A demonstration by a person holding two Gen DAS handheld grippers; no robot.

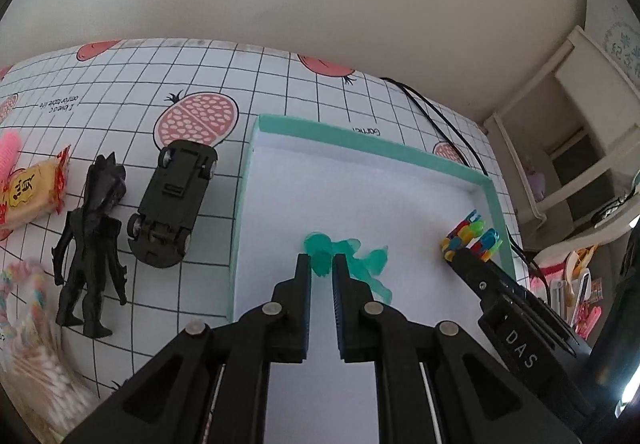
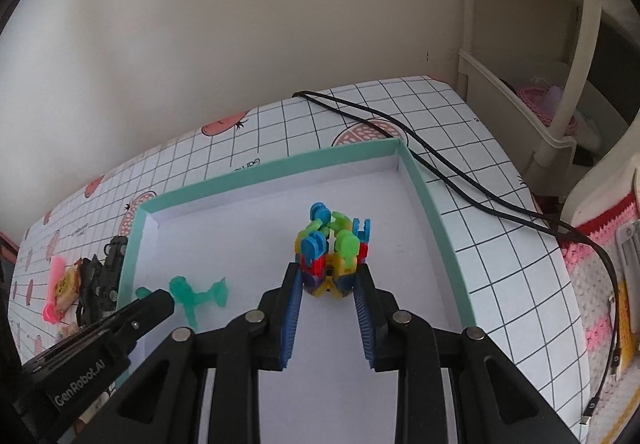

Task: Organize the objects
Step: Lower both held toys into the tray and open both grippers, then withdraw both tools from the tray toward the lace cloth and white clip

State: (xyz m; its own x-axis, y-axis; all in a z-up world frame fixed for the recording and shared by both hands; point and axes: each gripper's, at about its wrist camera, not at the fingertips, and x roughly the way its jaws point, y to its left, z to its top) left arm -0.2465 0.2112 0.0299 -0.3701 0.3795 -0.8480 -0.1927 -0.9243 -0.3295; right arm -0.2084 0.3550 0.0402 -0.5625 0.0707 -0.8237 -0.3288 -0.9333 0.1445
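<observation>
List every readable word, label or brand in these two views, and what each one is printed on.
"DAS": on the black body of the right tongs, left wrist view.
"GenRobot.AI": on the black body of the left tongs, right wrist view.
"I love a comfortable life": upside down on the white grid-patterned tablecloth, partly blurred.
"Garnet": upside down on the tablecloth, behind the teal-rimmed box.
Red and yellow snack packet: one large Chinese character, unreadable to me.

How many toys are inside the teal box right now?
2. The green translucent figure sits at the left gripper tips; the multicoloured block toy sits between the right gripper fingers, near the teal box right wall. The grippers may hide more.
</observation>
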